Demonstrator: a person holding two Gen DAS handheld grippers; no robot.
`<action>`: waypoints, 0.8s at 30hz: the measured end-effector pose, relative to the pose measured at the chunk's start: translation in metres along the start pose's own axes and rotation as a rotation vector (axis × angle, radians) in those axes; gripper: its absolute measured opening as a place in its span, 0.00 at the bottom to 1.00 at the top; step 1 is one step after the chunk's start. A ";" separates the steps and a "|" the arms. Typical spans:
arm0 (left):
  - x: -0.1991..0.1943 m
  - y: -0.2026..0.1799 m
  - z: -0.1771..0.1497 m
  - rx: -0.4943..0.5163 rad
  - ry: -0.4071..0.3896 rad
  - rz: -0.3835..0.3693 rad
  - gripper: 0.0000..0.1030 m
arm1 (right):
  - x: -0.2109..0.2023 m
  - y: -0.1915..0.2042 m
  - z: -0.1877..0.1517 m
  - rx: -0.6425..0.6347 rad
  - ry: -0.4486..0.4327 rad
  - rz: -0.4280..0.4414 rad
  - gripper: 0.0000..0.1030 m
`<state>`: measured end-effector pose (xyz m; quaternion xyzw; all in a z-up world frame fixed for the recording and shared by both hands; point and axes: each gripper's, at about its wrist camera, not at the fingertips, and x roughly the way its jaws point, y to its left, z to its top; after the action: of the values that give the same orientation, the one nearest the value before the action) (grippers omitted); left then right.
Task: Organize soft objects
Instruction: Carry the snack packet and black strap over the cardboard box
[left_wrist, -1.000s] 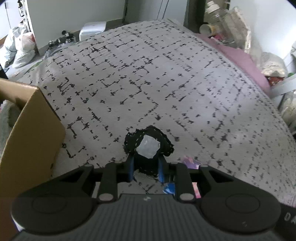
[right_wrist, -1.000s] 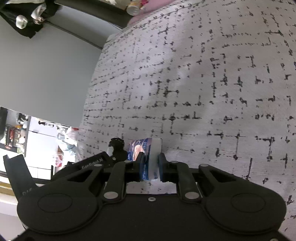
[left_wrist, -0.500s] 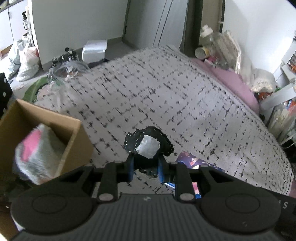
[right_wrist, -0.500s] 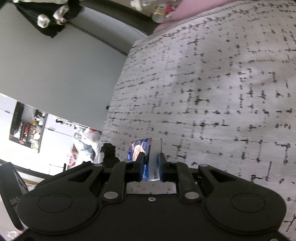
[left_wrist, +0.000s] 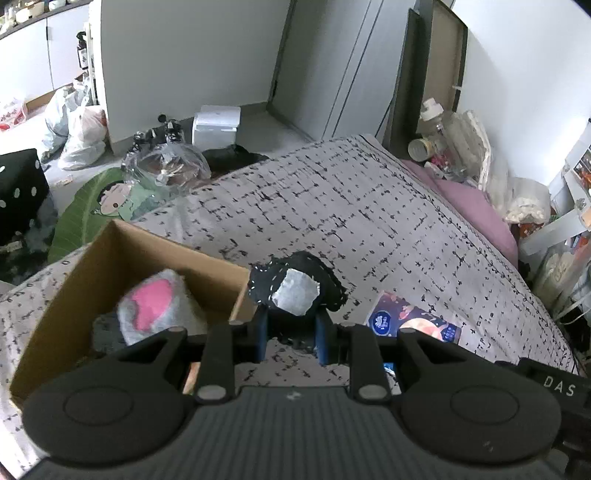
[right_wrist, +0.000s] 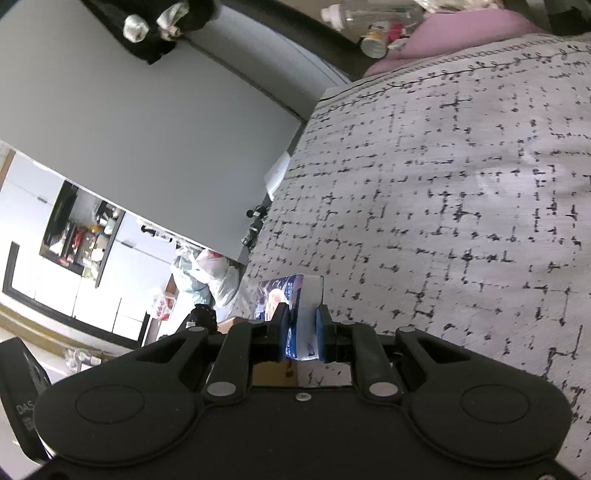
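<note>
My left gripper (left_wrist: 290, 321) is shut on a black soft object (left_wrist: 295, 286) with white stitching and a grey patch, held in the air just right of an open cardboard box (left_wrist: 122, 258) on the bed. A grey and pink plush (left_wrist: 155, 308) lies inside the box. My right gripper (right_wrist: 301, 325) is shut on a blue tissue pack (right_wrist: 286, 295), lifted above the bed; the same tissue pack (left_wrist: 413, 321) shows in the left wrist view, to the right of the black object. The left gripper's black body (right_wrist: 199, 317) peeks in at the lower left of the right wrist view.
The bed has a grey cover (left_wrist: 351, 206) with black dashes and a pink pillow (left_wrist: 476, 210) at its far right. Bottles and bags (left_wrist: 450, 144) crowd the far right corner. On the floor at left lie plastic bags (left_wrist: 77, 129), a green leaf cushion (left_wrist: 96, 210) and a white box (left_wrist: 216, 125).
Both grippers have risen with their loads. The left wrist view pulled back and up, so the box's inside with the plush, the floor and the walls came into view.
</note>
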<state>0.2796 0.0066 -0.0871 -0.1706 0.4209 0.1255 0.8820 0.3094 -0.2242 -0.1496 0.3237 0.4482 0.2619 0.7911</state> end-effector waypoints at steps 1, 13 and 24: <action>-0.003 0.003 0.000 -0.004 -0.002 0.001 0.23 | 0.001 0.003 -0.001 -0.006 0.002 0.001 0.15; -0.024 0.042 -0.002 -0.063 -0.020 -0.001 0.23 | 0.010 0.035 -0.014 -0.087 0.006 0.020 0.15; -0.034 0.089 0.001 -0.123 -0.019 0.012 0.24 | 0.024 0.066 -0.035 -0.196 0.059 0.076 0.15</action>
<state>0.2266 0.0855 -0.0768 -0.2206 0.4051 0.1582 0.8730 0.2820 -0.1542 -0.1266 0.2537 0.4307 0.3437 0.7950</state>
